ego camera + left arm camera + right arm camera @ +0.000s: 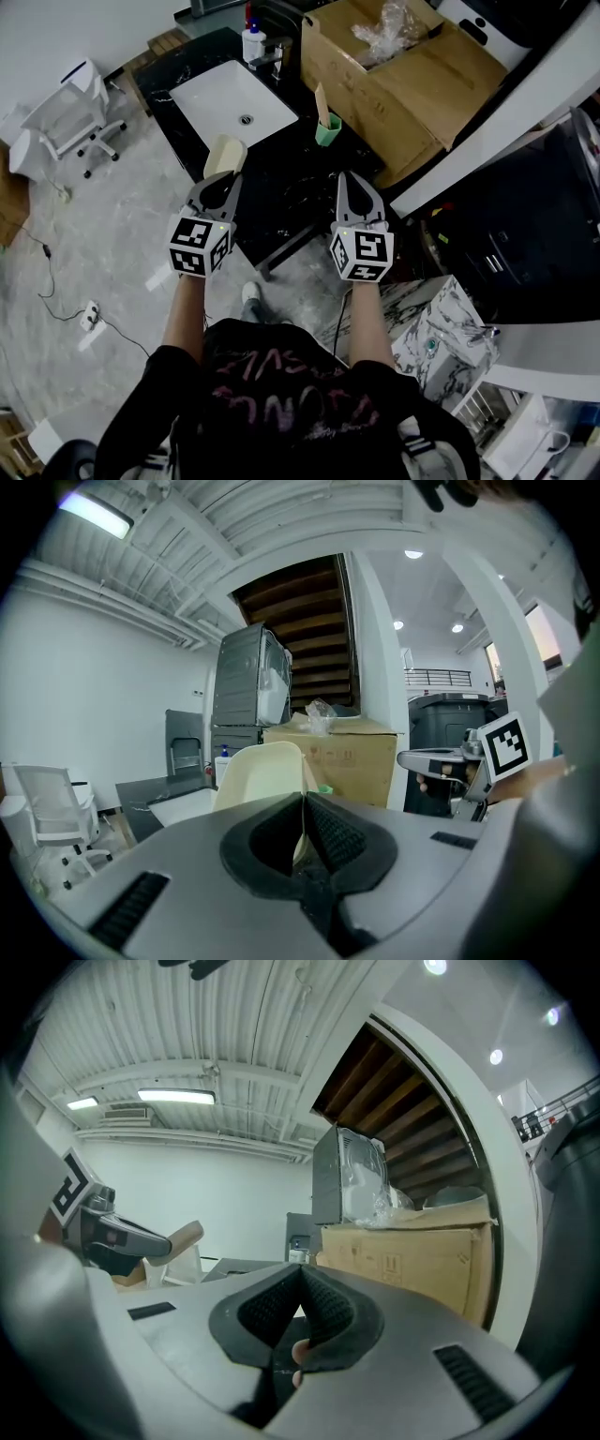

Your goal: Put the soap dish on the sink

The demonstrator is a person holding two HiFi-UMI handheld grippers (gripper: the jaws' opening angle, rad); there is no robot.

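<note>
My left gripper (223, 180) is shut on the near edge of a cream soap dish (225, 155), held up in the air in front of the black counter. In the left gripper view the soap dish (261, 772) rises upright out of the closed jaws of the left gripper (303, 801). The white sink basin (234, 101) is set in the counter beyond it. My right gripper (355, 178) hangs to the right at the same height, shut with nothing in it. The right gripper (301, 1275) shows its pads pressed together, with the soap dish (184, 1237) at far left.
A white soap bottle (251, 43) and a tap stand behind the basin. A green cup (328, 129) with a wooden piece in it sits on the black counter (281, 178). A big open cardboard box (403, 75) fills the right. White office chair (80, 112) at left.
</note>
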